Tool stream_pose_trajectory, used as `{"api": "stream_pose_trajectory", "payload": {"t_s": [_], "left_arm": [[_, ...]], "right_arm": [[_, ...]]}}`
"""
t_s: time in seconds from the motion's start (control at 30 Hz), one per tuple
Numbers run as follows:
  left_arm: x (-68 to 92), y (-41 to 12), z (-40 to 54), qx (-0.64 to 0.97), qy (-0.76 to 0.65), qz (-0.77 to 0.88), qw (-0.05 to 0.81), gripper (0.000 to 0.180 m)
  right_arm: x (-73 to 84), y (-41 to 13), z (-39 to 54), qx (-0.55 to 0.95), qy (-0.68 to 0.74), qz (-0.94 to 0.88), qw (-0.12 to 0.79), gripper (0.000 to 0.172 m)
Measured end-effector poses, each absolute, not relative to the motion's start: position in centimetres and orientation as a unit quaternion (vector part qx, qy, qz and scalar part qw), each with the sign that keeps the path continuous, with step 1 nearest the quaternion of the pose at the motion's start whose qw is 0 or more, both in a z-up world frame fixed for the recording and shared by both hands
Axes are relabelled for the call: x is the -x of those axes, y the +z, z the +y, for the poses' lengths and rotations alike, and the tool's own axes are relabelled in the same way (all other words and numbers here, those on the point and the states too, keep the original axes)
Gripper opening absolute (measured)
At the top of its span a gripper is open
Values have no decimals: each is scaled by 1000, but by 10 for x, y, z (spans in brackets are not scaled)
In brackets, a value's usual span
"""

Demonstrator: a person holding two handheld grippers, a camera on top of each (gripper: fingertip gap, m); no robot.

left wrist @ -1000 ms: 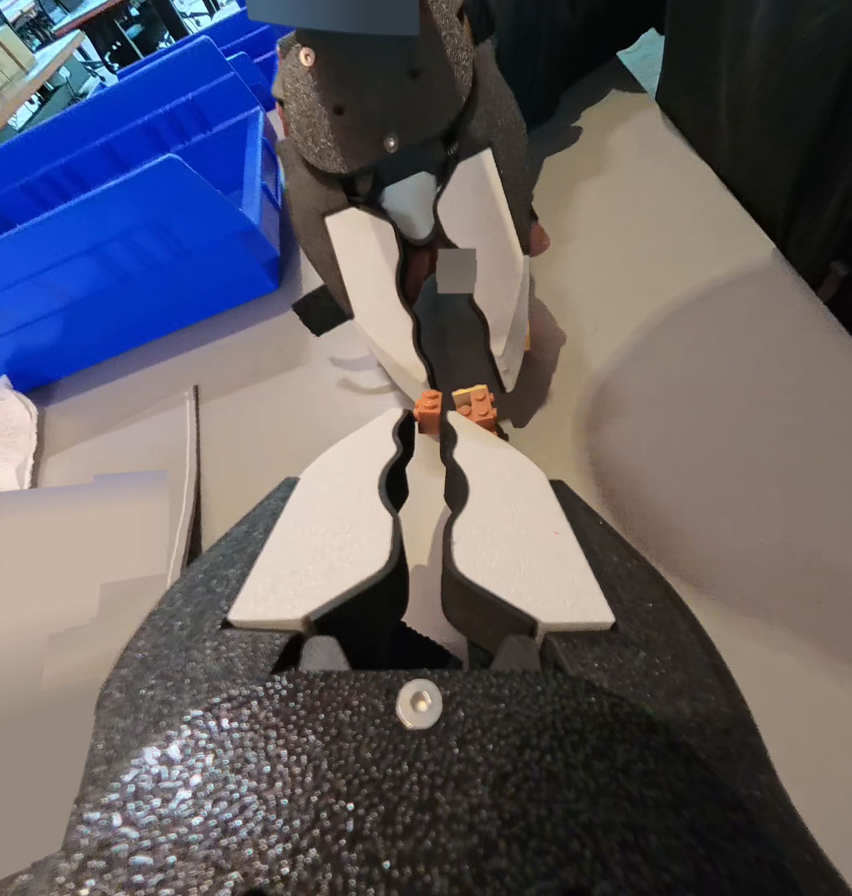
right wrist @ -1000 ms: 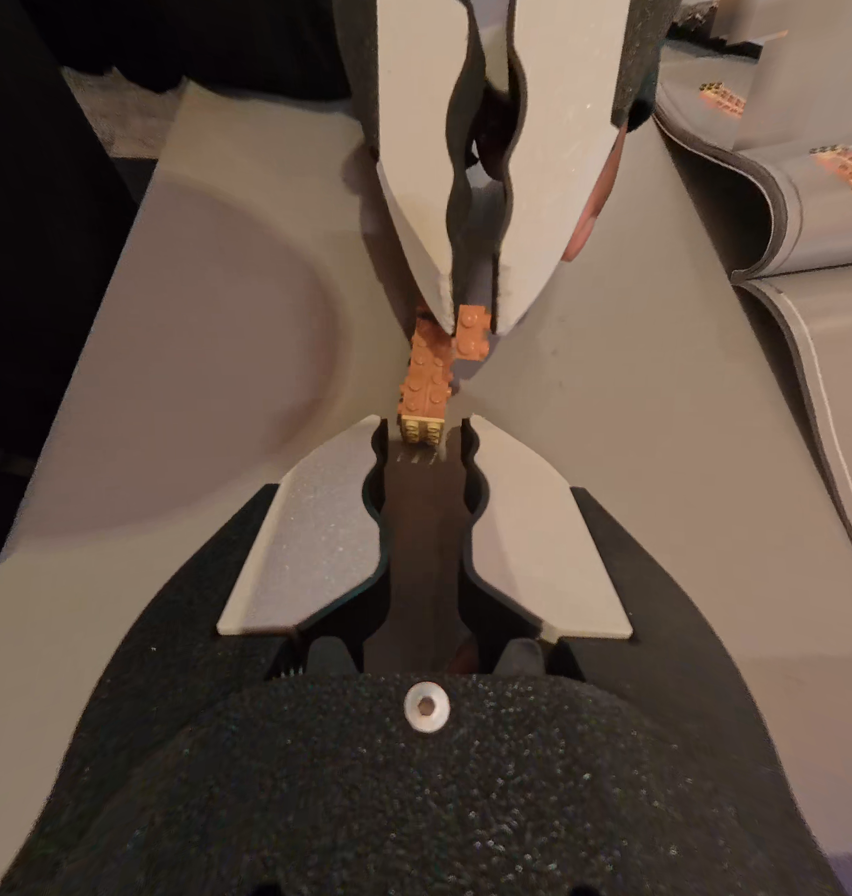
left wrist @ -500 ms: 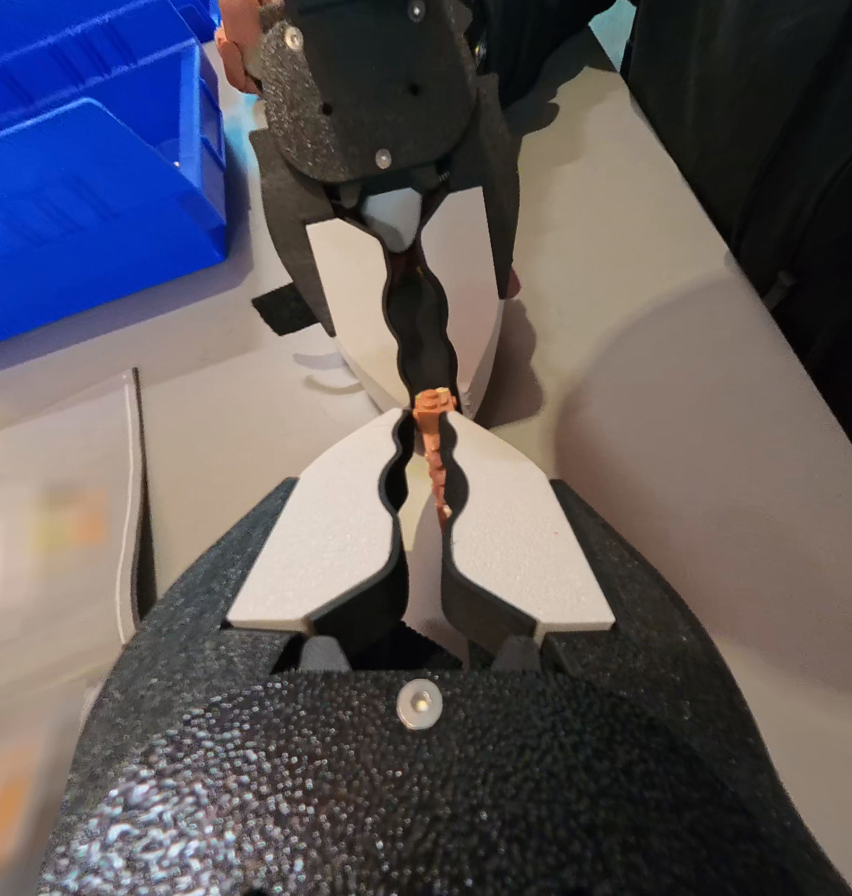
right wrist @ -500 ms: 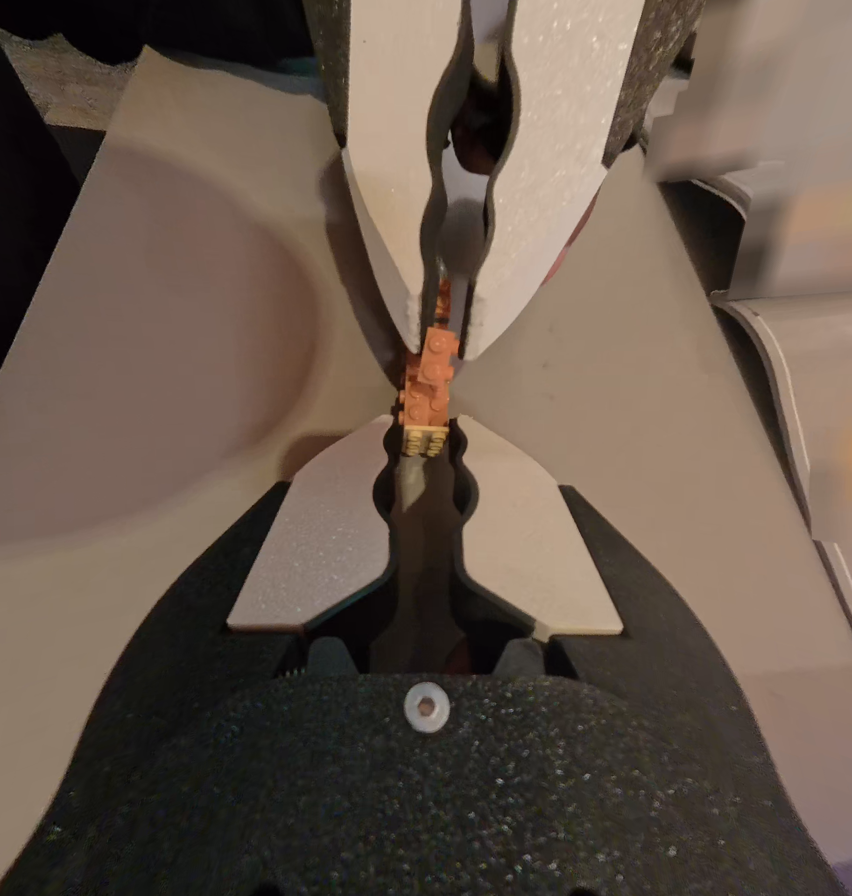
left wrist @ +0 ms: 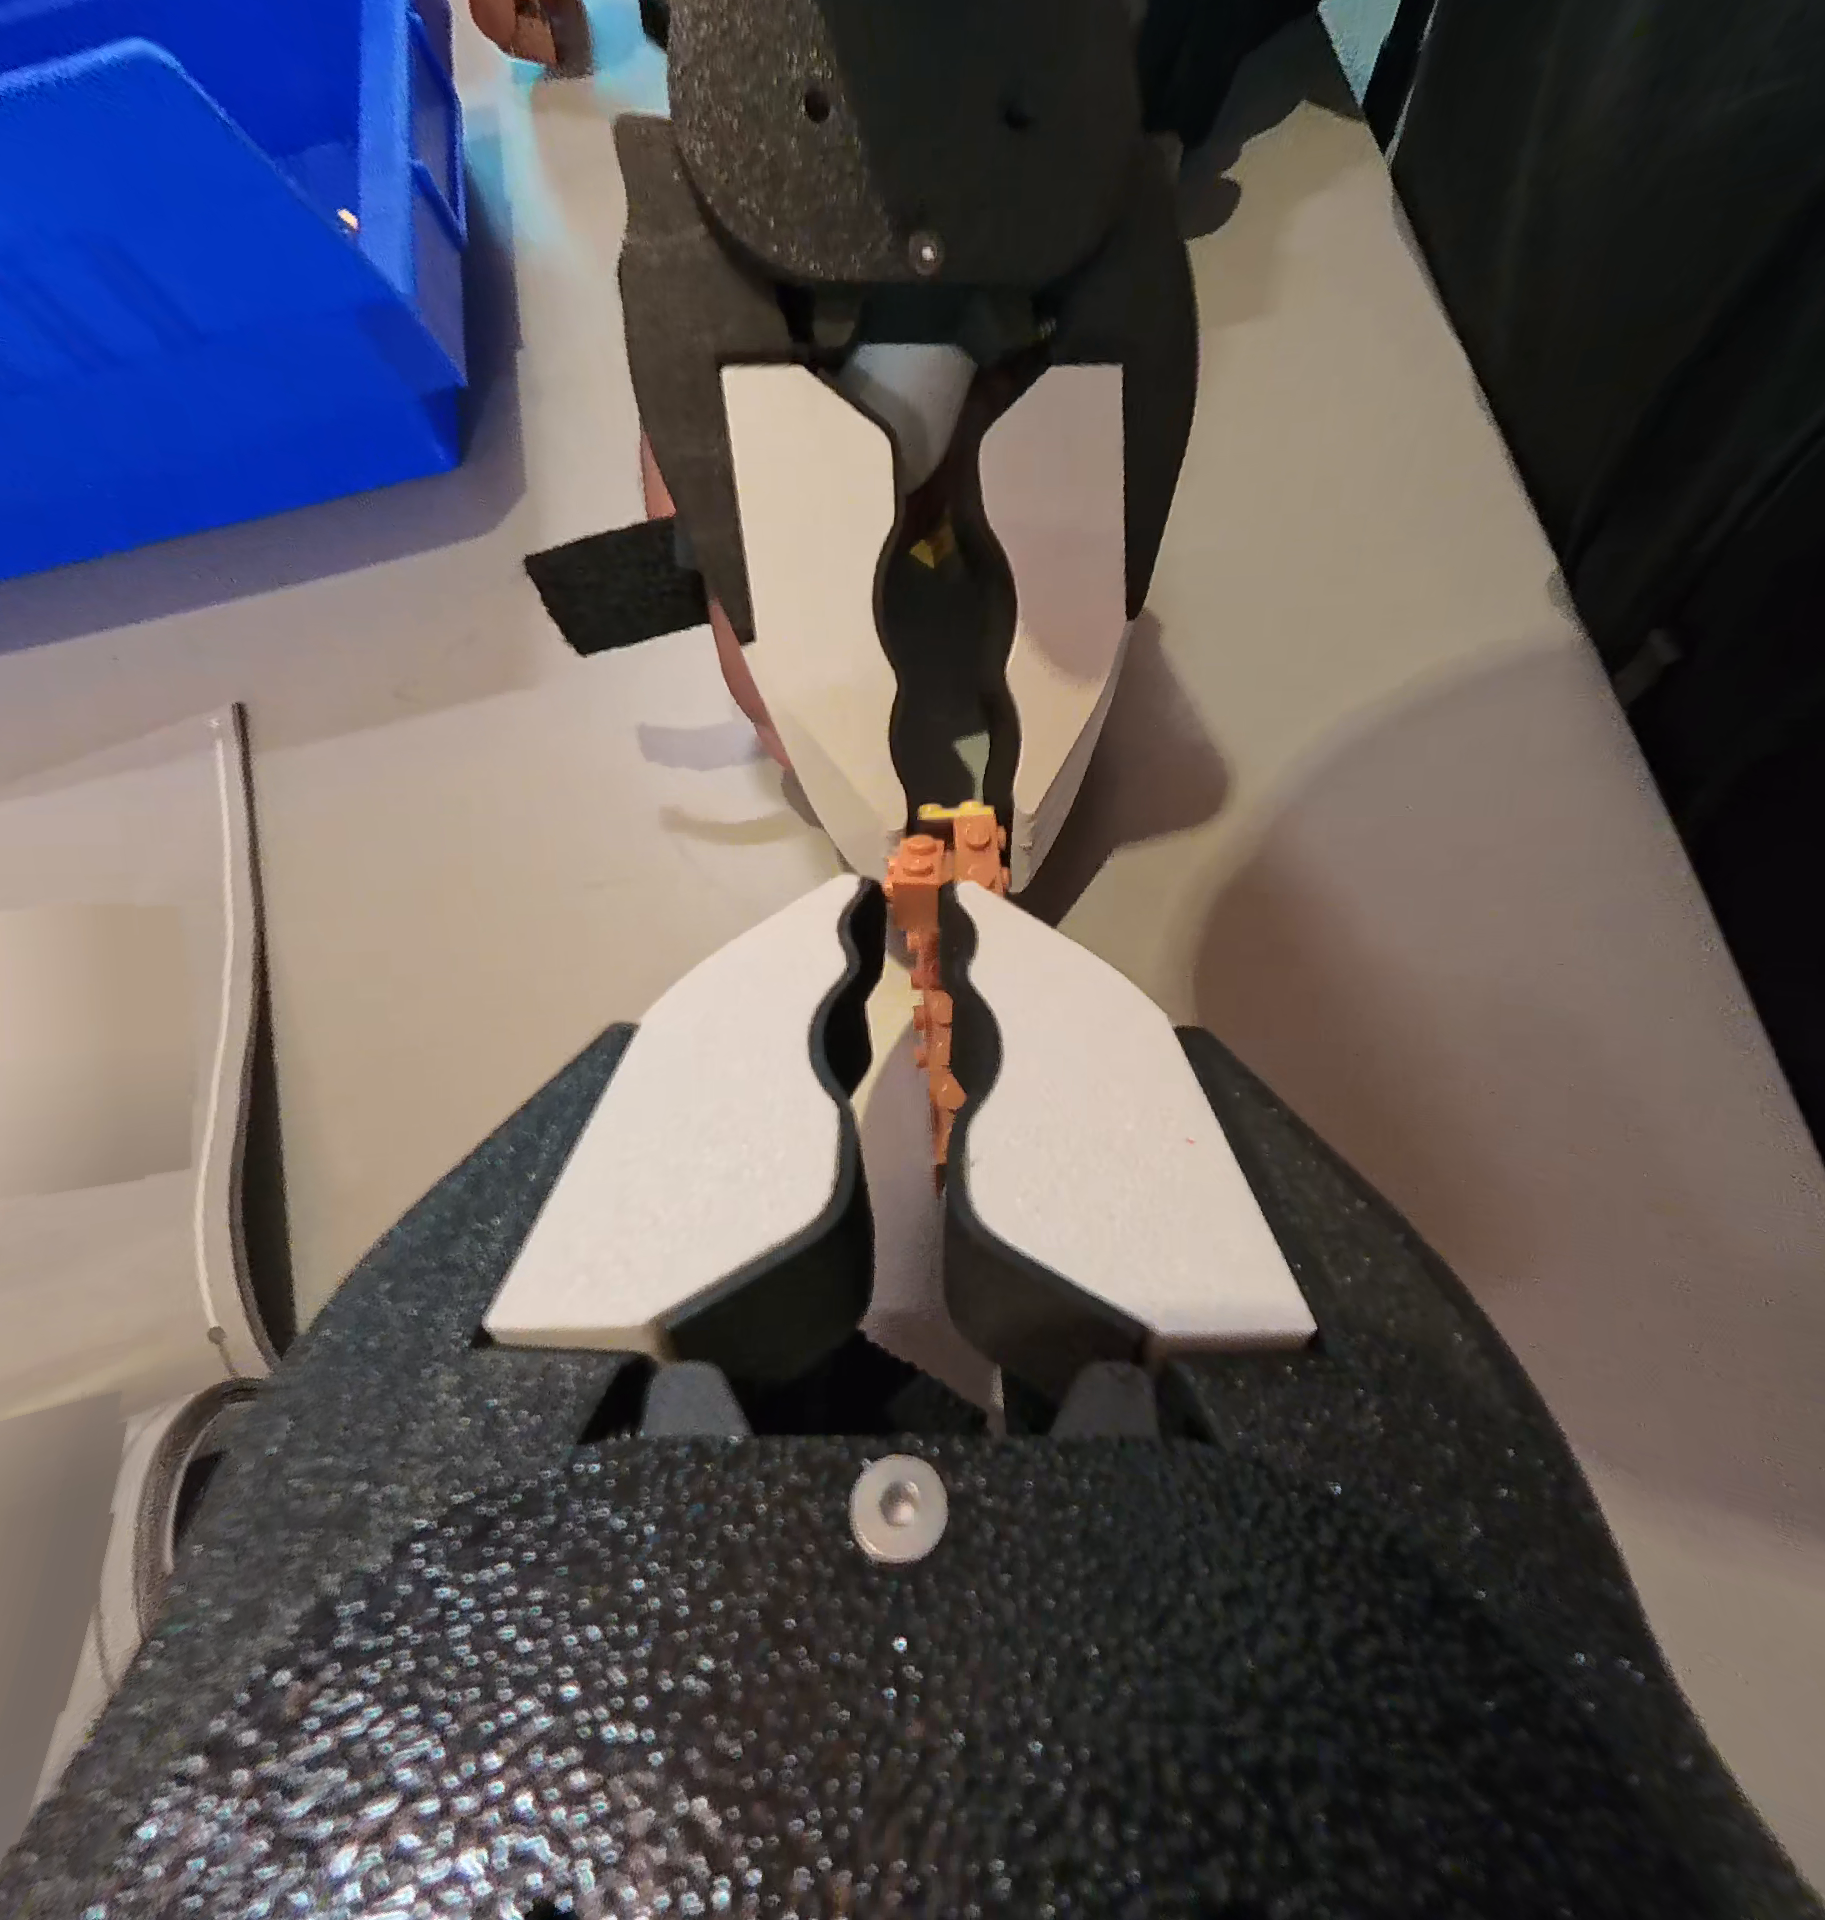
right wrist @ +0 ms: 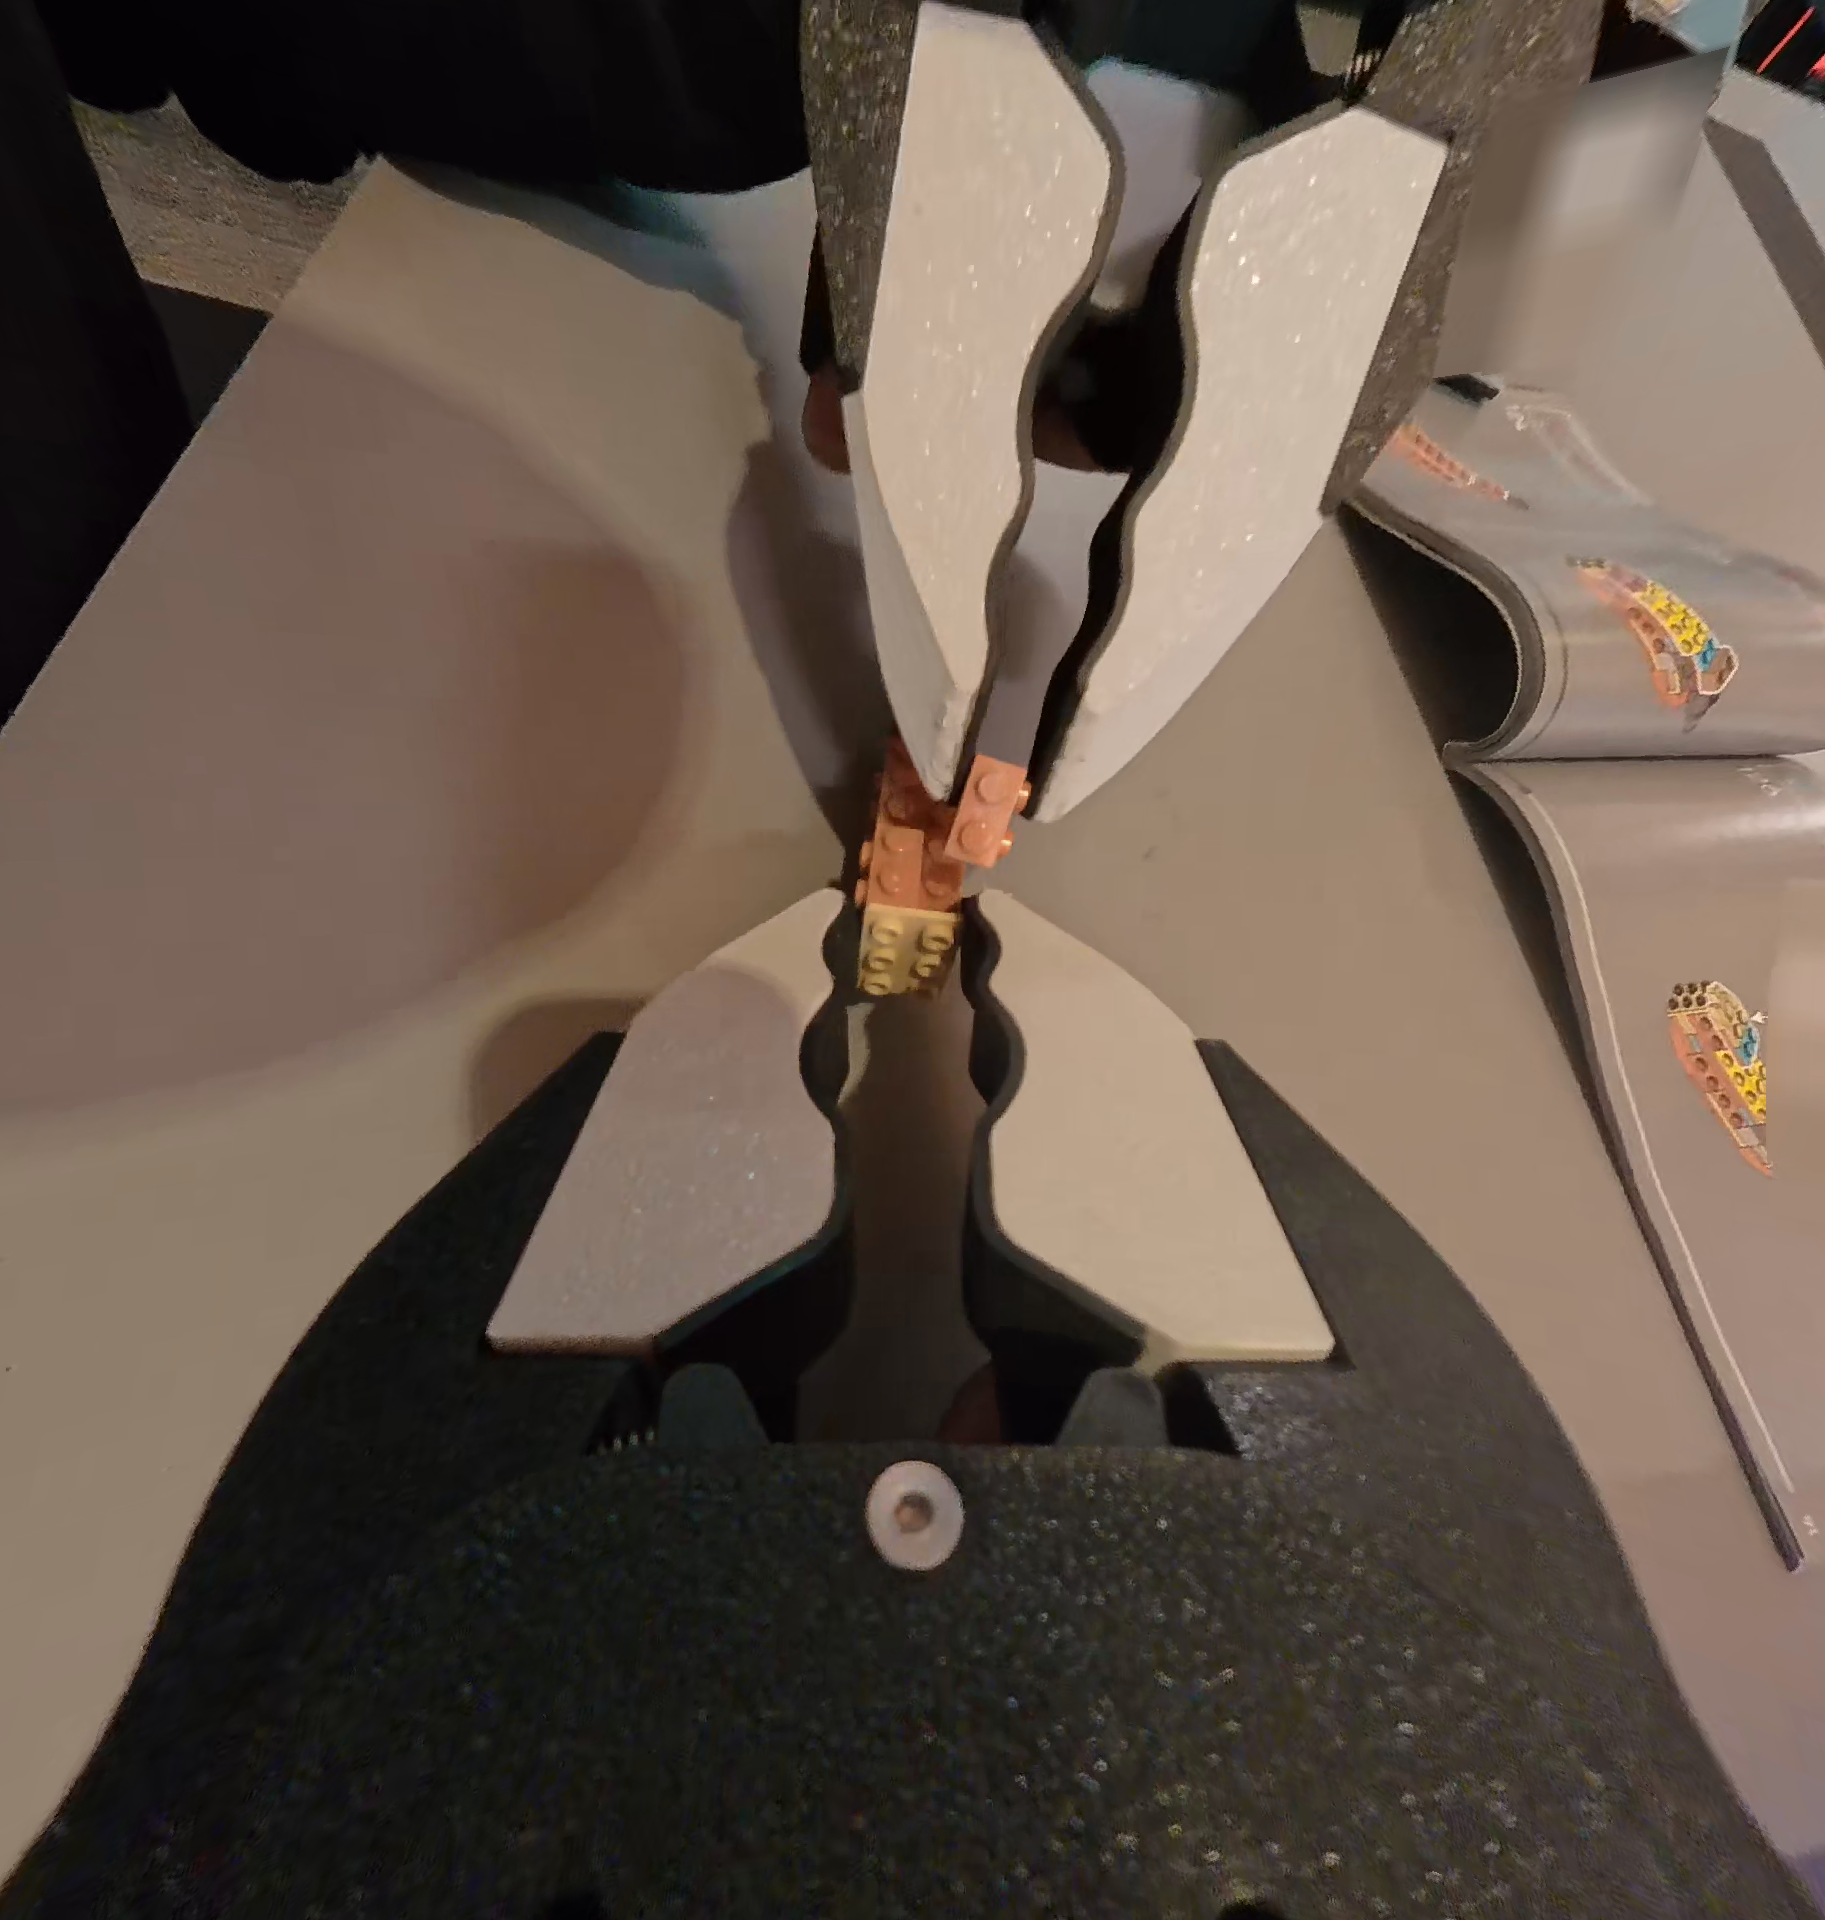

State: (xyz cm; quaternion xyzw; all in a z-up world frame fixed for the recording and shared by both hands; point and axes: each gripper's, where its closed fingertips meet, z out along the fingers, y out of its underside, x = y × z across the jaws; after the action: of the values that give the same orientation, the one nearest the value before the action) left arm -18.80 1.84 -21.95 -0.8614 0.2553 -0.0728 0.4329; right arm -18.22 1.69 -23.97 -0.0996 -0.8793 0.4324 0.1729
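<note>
Above the pale table (left wrist: 1459,987), the two grippers were met tip to tip over a small cluster of orange bricks. The left gripper (left wrist: 913,894) was seen drawn narrow on a thin orange plate assembly (left wrist: 929,997), held edge-on, with both white fingers (left wrist: 742,1122) pressed against its sides and a studded end sticking out past the tips. The right gripper (right wrist: 903,914) was seen narrowed on a tan and orange brick stack (right wrist: 908,914), the tan block being clamped between its fingertips and the orange layers reaching forward of them. The two brick pieces were seen touching, or very nearly so, just where the fingertips faced each other; whether they were joined could not be told. To the left of the left gripper, away from the bricks, a blue bin (left wrist: 191,312) was stood on the table, and a black strap (left wrist: 617,587) was seen hanging beside the right gripper's body. To the right of the right gripper, an open booklet (right wrist: 1666,831) with coloured brick drawings was laid flat, well apart from the bricks.
</note>
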Motion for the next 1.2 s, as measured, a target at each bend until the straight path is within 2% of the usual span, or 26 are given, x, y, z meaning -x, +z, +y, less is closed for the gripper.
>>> {"api": "stream_pose_trajectory", "payload": {"t_s": [0.2,0.43,0.93,1.2], "left_arm": [[190,-227,18,866,-80,247,427,10],[189,-227,21,867,-83,244,427,10],[182,-219,24,860,-133,216,442,10],[168,-217,19,858,-168,242,420,13]], "right_arm": [[184,-254,26,117,382,-901,171,22],[184,-255,26,131,385,-900,157,20],[181,-239,23,104,433,-876,188,17],[173,-234,21,65,444,-868,214,17]]}}
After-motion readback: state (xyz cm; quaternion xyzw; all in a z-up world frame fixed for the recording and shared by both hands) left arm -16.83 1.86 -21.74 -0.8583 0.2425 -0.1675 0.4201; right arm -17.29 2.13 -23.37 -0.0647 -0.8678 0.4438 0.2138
